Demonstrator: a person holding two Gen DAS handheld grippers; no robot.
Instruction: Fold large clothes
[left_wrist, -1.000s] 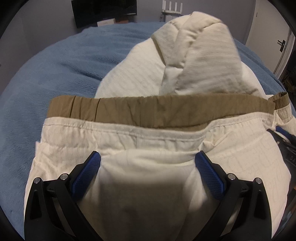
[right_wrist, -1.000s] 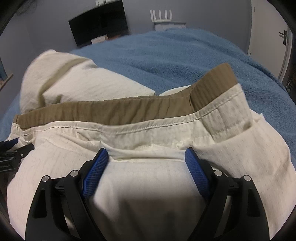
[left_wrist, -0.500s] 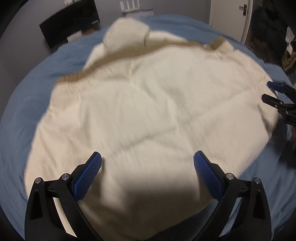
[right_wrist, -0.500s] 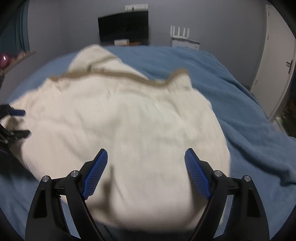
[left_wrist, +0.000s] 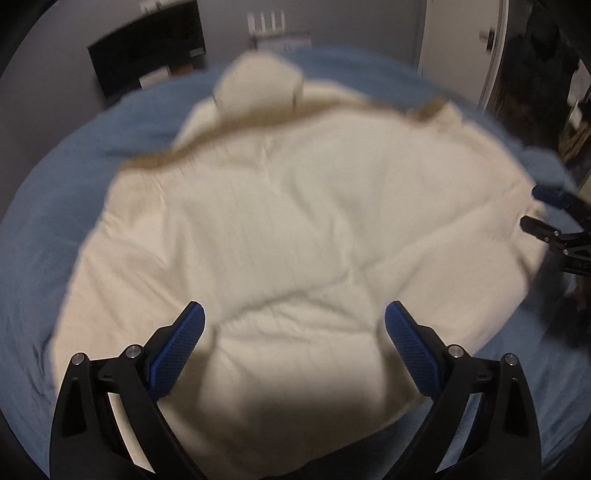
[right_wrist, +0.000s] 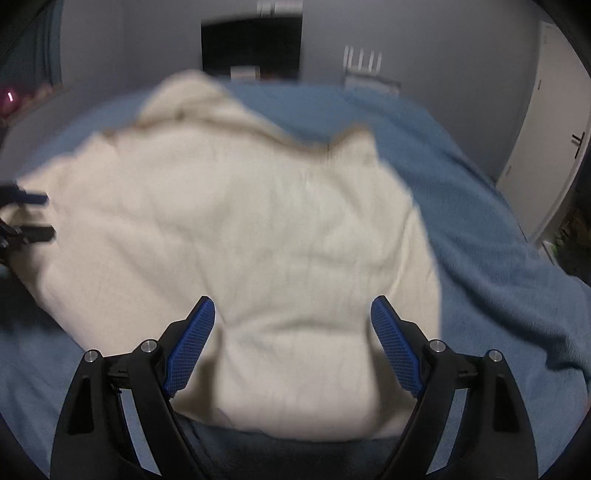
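A large cream garment (left_wrist: 295, 203) with a tan band (left_wrist: 155, 160) along its far edge lies spread on the blue bed (left_wrist: 55, 221). A cream lump of it (left_wrist: 258, 81) sticks up at the far end. My left gripper (left_wrist: 294, 308) hangs open above the near edge, its blue pads wide apart and clear of the cloth. My right gripper (right_wrist: 292, 301) is open the same way over the garment (right_wrist: 240, 221). Each gripper shows at the edge of the other's view: the right one (left_wrist: 550, 218), the left one (right_wrist: 29, 214). Both views are blurred.
The blue blanket (right_wrist: 480, 240) runs on to the right of the garment. Behind the bed stand a black screen (right_wrist: 251, 44) and a white router (right_wrist: 362, 59) against a grey wall. A white door (right_wrist: 554, 129) is at the right, with dark clutter (left_wrist: 535, 74) beside it.
Both grippers have pulled back and up from the tan band, where cloth was bunched between their pads. The garment now lies flatter, with the band at the far side.
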